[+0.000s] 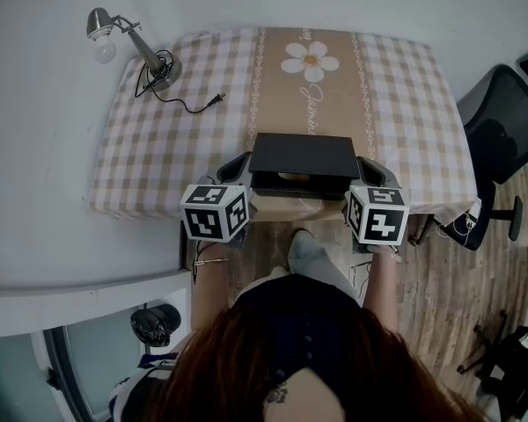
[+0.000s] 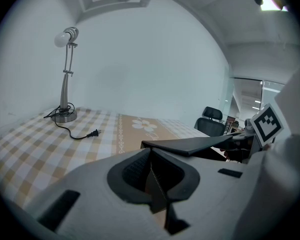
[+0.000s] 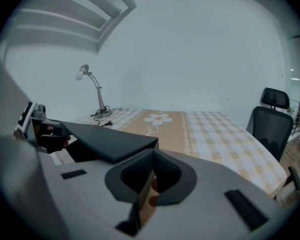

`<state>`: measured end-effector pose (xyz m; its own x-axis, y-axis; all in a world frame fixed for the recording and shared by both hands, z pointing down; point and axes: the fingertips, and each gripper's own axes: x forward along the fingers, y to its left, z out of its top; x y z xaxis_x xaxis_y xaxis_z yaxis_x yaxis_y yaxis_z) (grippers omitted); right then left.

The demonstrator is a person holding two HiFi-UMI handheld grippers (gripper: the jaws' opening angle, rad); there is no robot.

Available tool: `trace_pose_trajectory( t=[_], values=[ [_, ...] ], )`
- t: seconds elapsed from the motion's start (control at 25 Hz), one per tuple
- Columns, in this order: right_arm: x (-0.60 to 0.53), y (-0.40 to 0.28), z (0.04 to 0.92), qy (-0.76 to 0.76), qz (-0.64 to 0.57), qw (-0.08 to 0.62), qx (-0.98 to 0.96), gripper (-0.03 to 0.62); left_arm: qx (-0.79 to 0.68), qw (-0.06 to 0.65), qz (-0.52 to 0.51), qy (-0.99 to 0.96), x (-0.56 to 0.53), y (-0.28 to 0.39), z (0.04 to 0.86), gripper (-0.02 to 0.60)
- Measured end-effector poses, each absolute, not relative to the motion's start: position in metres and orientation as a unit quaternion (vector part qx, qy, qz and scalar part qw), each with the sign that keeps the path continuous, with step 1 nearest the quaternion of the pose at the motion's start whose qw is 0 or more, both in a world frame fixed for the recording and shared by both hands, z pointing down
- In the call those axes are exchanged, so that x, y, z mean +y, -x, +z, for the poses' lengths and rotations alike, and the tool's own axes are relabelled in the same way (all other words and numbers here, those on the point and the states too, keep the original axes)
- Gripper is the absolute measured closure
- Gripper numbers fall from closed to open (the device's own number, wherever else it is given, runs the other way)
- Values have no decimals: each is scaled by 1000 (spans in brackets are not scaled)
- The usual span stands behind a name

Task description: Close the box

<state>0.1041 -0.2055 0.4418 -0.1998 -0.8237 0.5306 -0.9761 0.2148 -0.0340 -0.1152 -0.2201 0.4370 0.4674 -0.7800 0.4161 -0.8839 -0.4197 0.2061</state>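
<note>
A brown box (image 1: pixel 286 204) with a black lid (image 1: pixel 304 155) sits at the table's near edge, and the lid hangs partly lowered over it. My left gripper (image 1: pixel 235 169) is at the box's left side, my right gripper (image 1: pixel 370 170) at its right side. In the left gripper view the jaws (image 2: pixel 151 173) are shut on a thin brown side flap, with the lid (image 2: pixel 190 145) just to the right. The right gripper (image 3: pixel 151 178) likewise pinches a brown flap, with the lid (image 3: pixel 105 139) to its left. What is inside the box is mostly hidden.
A checked tablecloth (image 1: pixel 158 148) with a daisy print covers the table. A desk lamp (image 1: pixel 128 47) stands at the far left corner, its loose cord and plug (image 1: pixel 202 105) lying beside it. A black office chair (image 1: pixel 506 130) stands to the right of the table.
</note>
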Motion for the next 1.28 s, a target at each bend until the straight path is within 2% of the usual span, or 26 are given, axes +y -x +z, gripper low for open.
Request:
trace_pose_trajectory(
  t=[1.28],
  values=[
    [-164, -97, 442, -600, 171, 223, -749, 577, -479, 201, 135, -844, -184, 112, 440, 552]
  ],
)
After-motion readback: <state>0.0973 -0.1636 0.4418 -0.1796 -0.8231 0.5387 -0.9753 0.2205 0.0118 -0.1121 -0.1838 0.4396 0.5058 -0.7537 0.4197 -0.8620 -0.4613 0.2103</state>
